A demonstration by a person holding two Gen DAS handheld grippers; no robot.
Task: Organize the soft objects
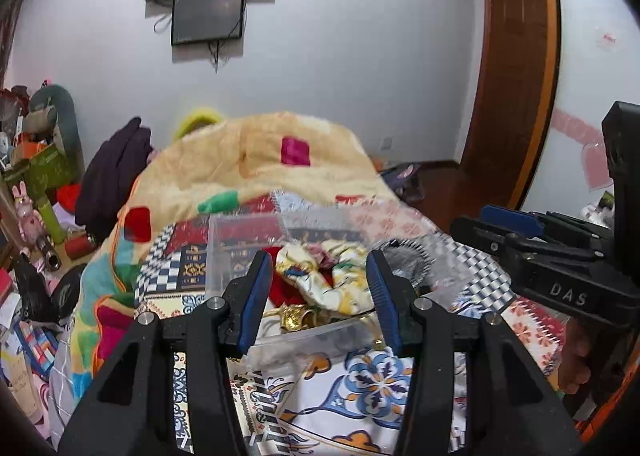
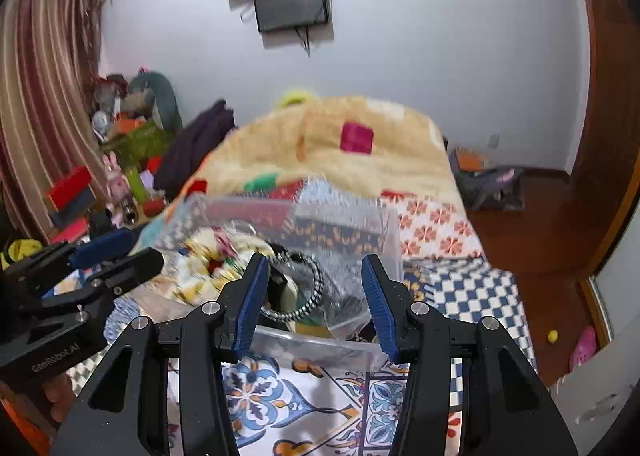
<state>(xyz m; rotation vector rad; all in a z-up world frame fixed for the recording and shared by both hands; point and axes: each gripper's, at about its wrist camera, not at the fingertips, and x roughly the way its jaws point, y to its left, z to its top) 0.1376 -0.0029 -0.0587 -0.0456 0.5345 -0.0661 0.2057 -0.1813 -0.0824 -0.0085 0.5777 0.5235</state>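
A clear plastic bin (image 1: 240,240), rectangular and thin-walled, is seen resting on a patchwork bedspread (image 1: 360,384) printed with blue floral medallions and checker patterns. Inside the bin, toward its left half, a crumpled floral cloth (image 1: 336,276) of soft cream fabric is heaped, with a red patch and a shiny gold piece (image 1: 296,316) beside it. Toward the bin's right half, a round black-and-white braided ring (image 2: 308,288) and crinkled transparent film (image 2: 348,296) are seen. Behind the bin, a fluffy yellow blanket (image 1: 256,160) with coloured squares is piled high.

The left gripper (image 1: 320,288) is held just in front of the bin's near wall, its ribbed blue pads (image 1: 256,292) spread wide with nothing gripped between them. The right gripper (image 2: 316,296) is likewise held before the bin's near edge, its fingers parted widely and empty. Each gripper appears at the other camera's edge.
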